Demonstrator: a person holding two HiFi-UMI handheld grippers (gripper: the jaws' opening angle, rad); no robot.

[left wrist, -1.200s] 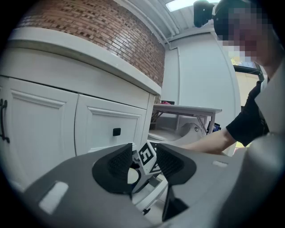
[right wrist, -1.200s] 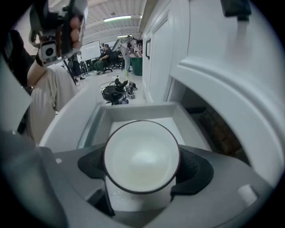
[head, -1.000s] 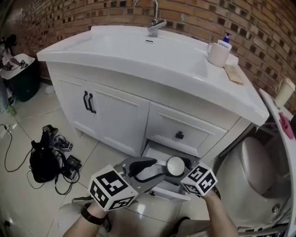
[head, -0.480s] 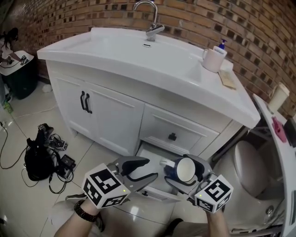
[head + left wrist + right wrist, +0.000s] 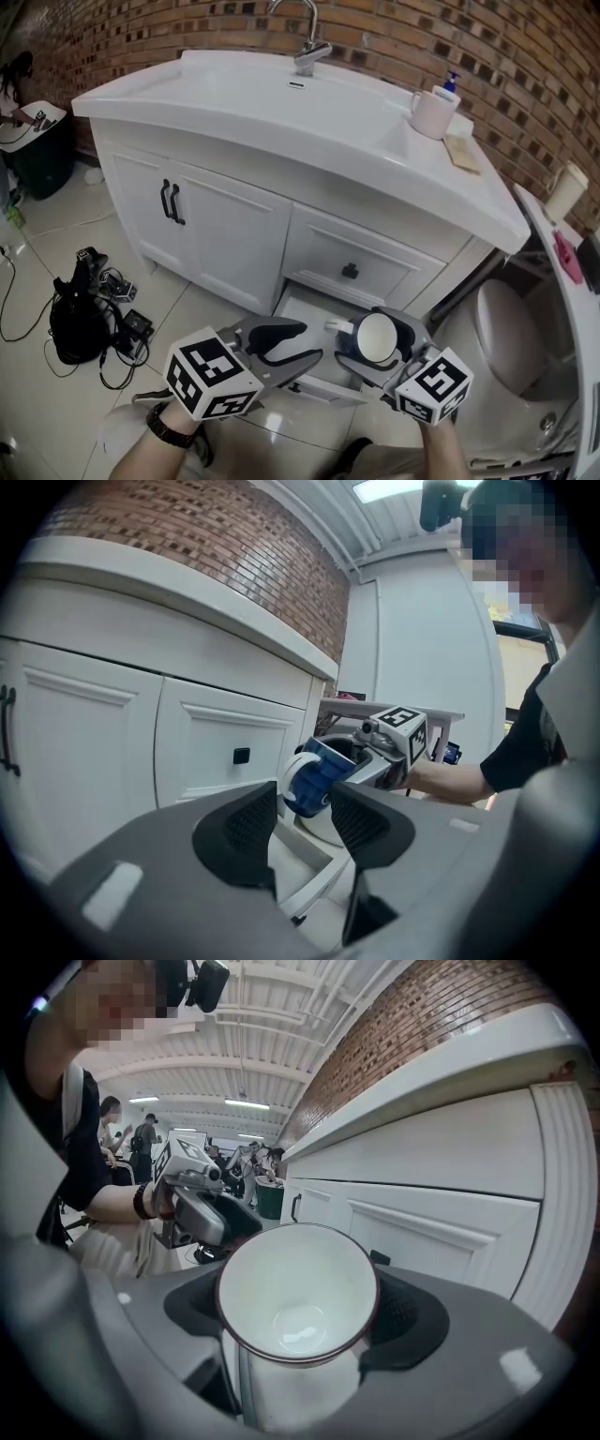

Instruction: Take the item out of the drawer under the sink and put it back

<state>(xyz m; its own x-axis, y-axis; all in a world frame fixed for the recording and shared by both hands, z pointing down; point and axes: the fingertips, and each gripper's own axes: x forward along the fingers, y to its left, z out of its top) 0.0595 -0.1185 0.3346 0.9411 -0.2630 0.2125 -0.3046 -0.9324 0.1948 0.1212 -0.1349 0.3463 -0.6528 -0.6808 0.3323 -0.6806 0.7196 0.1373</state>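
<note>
Here the right tongs (image 5: 377,339) clamp a blue mug (image 5: 317,778); the left tongs (image 5: 302,343) are closing, empty

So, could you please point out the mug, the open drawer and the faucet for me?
mug (image 5: 377,337), head view, its white inside.
open drawer (image 5: 304,308), head view, bare inside near its left corner.
faucet (image 5: 313,52), head view, its lower body.

Counted at the washstand
One sink (image 5: 281,103), one tap (image 5: 306,52), two cupboard doors (image 5: 230,248) with two handles (image 5: 169,202), two drawers (image 5: 361,267), one blue mug (image 5: 377,337), one white cup (image 5: 434,114) on the counter, one toilet (image 5: 511,352), one black bag (image 5: 80,330) on the floor, one bin (image 5: 42,164).
</note>
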